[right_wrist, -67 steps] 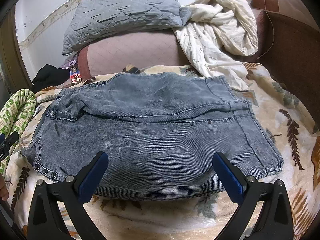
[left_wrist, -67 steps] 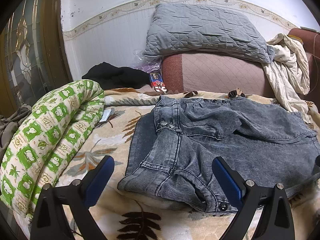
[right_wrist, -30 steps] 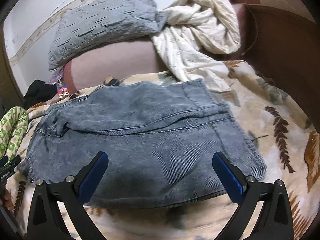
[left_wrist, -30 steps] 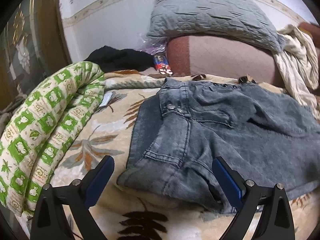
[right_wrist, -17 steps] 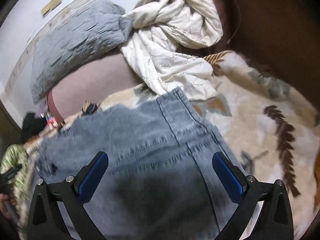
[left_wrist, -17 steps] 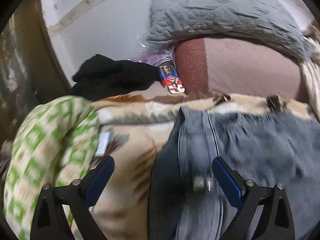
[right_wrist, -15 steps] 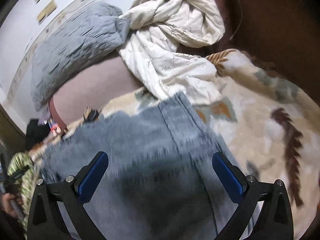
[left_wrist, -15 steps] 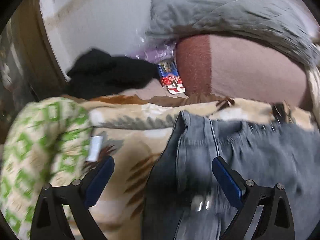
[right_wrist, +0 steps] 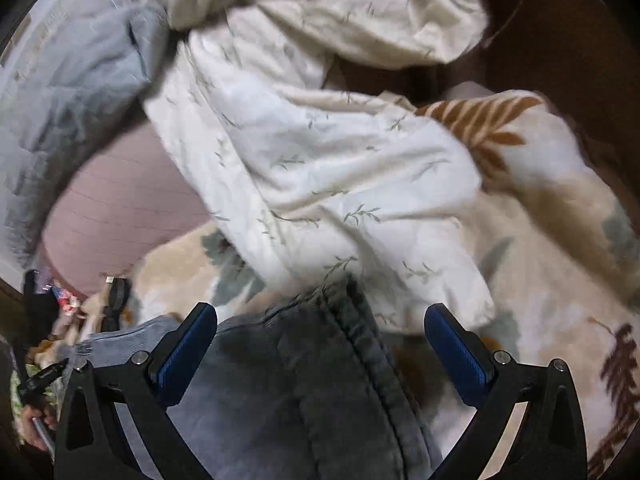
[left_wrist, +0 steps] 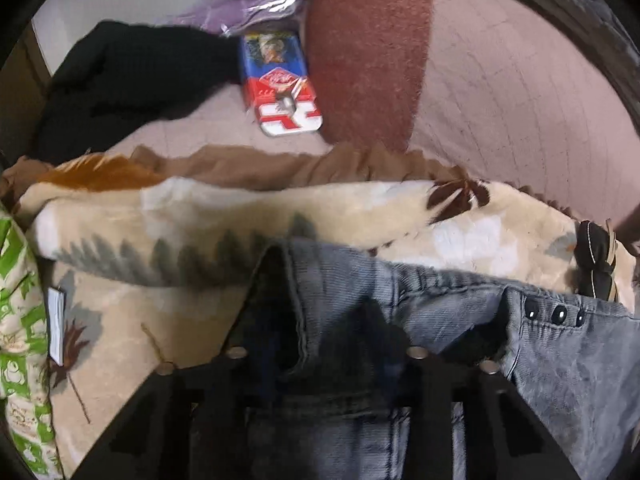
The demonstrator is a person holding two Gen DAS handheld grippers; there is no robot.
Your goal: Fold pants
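- The floral blanket (left_wrist: 168, 312) is covering the bed.
- The pants (left_wrist: 560, 376) are lying at lower centre on it.
- The left hand-held gripper (left_wrist: 328, 364), having just been closing, is pinching the pants' corner.
- The right hand-held gripper (right_wrist: 320, 344) is standing wide over the far hem.

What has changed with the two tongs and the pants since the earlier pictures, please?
Both tongs have moved from the near edge of the pants across to the far edge. The left tongs have just been closing, with the far left corner bunched between them. The right tongs remain wide open, over the far right corner. The pants lie on the blanket as before; the white sheet is unmoved.
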